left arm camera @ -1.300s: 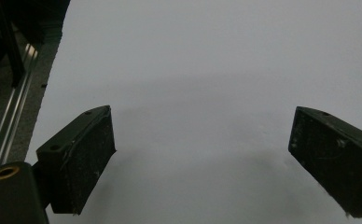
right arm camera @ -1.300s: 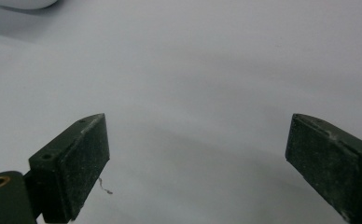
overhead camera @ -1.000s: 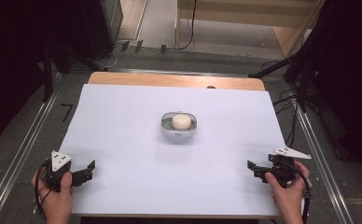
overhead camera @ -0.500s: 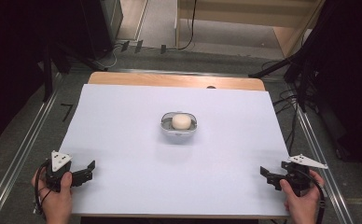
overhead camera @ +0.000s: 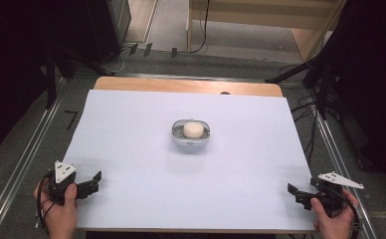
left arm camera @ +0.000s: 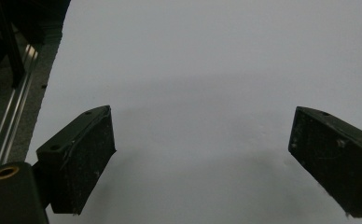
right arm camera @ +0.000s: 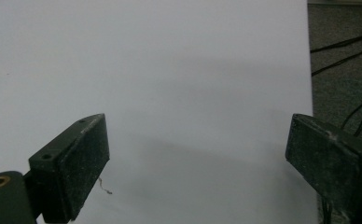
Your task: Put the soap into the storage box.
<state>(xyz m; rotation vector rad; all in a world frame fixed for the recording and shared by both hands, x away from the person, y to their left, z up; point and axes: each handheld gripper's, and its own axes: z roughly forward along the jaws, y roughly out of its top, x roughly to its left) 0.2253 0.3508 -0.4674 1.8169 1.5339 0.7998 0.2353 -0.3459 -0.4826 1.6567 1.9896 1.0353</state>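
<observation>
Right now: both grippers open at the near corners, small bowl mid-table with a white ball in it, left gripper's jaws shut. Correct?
One thing is off: the left gripper is not shut. The left gripper view shows its jaws spread wide over bare white table. The rest holds in the high view: right gripper open at its near corner, the bowl mid-table with the white ball in it.

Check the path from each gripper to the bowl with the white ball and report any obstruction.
Nothing visible stands in the way. Only bare white sheet lies between the left gripper, the right gripper and the bowl.
</observation>
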